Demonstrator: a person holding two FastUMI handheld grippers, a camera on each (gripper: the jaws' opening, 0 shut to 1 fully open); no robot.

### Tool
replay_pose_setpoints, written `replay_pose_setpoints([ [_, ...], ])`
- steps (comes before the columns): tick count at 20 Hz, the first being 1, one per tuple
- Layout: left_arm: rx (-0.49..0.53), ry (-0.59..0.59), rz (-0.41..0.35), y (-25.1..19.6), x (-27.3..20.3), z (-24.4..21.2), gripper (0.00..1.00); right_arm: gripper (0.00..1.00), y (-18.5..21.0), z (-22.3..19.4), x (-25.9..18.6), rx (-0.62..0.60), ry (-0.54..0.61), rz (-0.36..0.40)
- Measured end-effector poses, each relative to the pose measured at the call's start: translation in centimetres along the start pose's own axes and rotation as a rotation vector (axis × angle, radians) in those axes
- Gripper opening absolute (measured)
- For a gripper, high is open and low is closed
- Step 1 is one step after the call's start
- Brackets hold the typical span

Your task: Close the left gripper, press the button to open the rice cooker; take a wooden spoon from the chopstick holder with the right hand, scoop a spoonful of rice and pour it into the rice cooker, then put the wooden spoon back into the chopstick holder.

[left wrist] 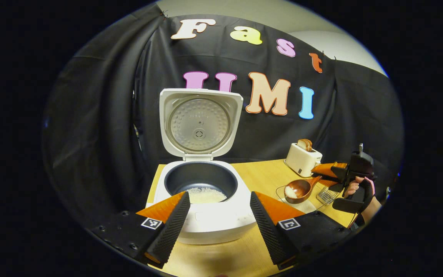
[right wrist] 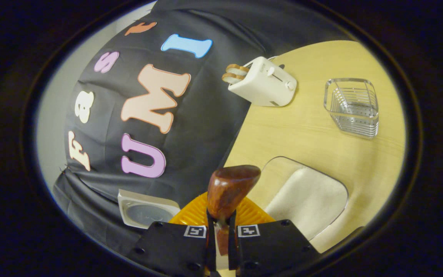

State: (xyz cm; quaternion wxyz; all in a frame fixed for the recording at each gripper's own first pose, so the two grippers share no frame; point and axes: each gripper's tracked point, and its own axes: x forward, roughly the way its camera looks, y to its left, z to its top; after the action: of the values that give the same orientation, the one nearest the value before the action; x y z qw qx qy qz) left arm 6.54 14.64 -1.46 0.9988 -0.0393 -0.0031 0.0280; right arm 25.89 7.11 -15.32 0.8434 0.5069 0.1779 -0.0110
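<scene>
The white rice cooker (left wrist: 210, 219) stands open with its lid (left wrist: 200, 123) upright, and a thin layer of rice (left wrist: 206, 195) lies in the dark pot. My left gripper (left wrist: 219, 197) is open, its fingers on either side of the cooker's front, not touching it. To the right, a hand holds my right gripper (left wrist: 323, 176), shut on the handle of a wooden spoon (left wrist: 298, 189) whose bowl carries rice above a clear rice dish (left wrist: 304, 207). In the right gripper view the spoon (right wrist: 229, 188) sticks out from the shut gripper (right wrist: 221, 227), over the rice dish (right wrist: 306, 198).
A white toaster (left wrist: 303, 157) (right wrist: 262, 82) with bread stands at the back of the wooden table (right wrist: 302, 127). The wire chopstick holder (left wrist: 327, 195) (right wrist: 354, 107) sits to the right of the dish. The cooker's lid (right wrist: 144, 211) edges into the right gripper view.
</scene>
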Motion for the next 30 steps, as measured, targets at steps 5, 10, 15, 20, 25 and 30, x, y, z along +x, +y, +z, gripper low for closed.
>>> replay_pose_setpoints([
  [5, 0.001, -0.007, -0.005, -0.1, -0.4, 0.0, 0.93, 0.14, 4.7, -1.3, -0.1, -0.034, 0.019, 0.058],
  [10, -0.017, -0.002, 0.005, 0.7, -0.8, -0.3, 0.94, 0.16, 9.5, -3.5, 0.8, -0.027, 0.057, 0.13],
  [15, -0.036, 0.002, 0.024, 1.8, -1.1, -0.8, 0.93, 0.17, 12.9, -5.6, 2.0, -0.147, 0.058, 0.138],
  [20, -0.067, 0.006, 0.043, 3.1, -1.6, -1.3, 0.93, 0.17, 16.8, -8.7, 3.5, -0.239, 0.09, 0.171],
  [25, -0.082, 0.009, 0.071, 4.3, -2.3, -1.6, 0.94, 0.13, 21.2, -13.2, 5.0, -0.5, 0.073, 0.214],
  [30, -0.097, 0.003, 0.111, 6.1, -3.2, -1.5, 0.94, 0.14, 23.8, -18.0, 6.3, -0.725, 0.081, 0.274],
])
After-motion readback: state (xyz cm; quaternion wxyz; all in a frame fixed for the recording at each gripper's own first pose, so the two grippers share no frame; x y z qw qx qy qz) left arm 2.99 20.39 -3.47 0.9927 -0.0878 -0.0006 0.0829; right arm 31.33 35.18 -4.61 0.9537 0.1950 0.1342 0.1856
